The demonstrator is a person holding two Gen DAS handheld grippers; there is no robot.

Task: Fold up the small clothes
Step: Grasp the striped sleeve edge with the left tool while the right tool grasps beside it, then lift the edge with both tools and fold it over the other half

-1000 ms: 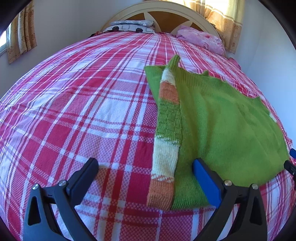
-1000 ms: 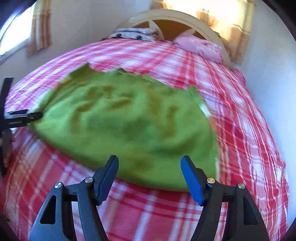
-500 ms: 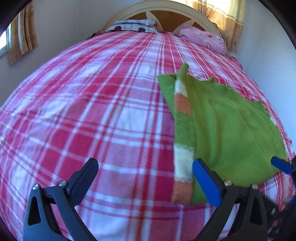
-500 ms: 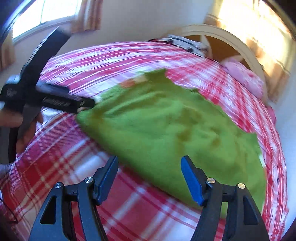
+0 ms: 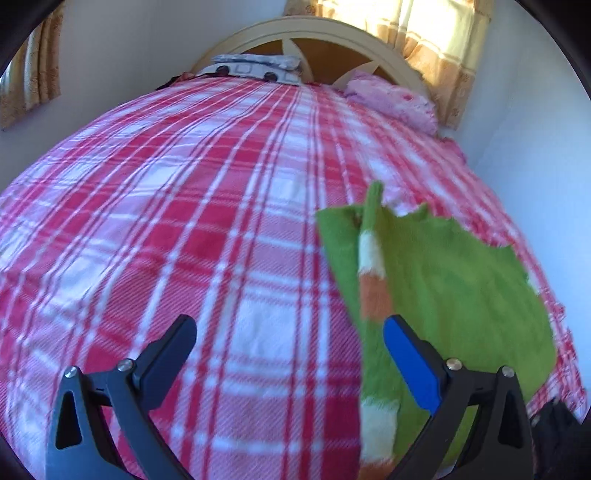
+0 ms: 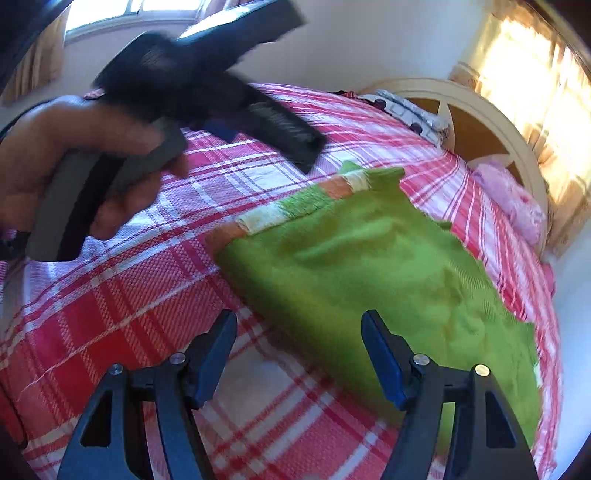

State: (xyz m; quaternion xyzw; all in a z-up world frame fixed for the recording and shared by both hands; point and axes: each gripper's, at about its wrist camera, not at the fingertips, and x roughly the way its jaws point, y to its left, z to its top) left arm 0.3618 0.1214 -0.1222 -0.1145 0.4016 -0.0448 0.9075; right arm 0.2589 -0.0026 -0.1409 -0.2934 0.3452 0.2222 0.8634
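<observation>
A small green knitted sweater (image 5: 443, 280) lies flat on the red-and-white plaid bed, its striped orange, cream and green sleeve (image 5: 373, 273) folded along its left edge. My left gripper (image 5: 291, 350) is open and empty, above the bed just left of the sweater. My right gripper (image 6: 299, 347) is open and empty, over the sweater's (image 6: 388, 266) near edge. The right wrist view shows the striped sleeve (image 6: 295, 210) and the hand holding the left gripper's handle (image 6: 110, 166) at upper left.
The plaid bedspread (image 5: 166, 240) covers the whole bed. A cream headboard (image 5: 306, 33), a patterned pillow (image 5: 255, 66) and a pink bundle (image 5: 391, 99) are at the far end. A white wall (image 5: 535, 147) runs along the right; curtains hang behind.
The left gripper has lifted and swung left, so the sweater sits further right and lower in its view. The right gripper has swung leftwards; the left hand is now close in its view.
</observation>
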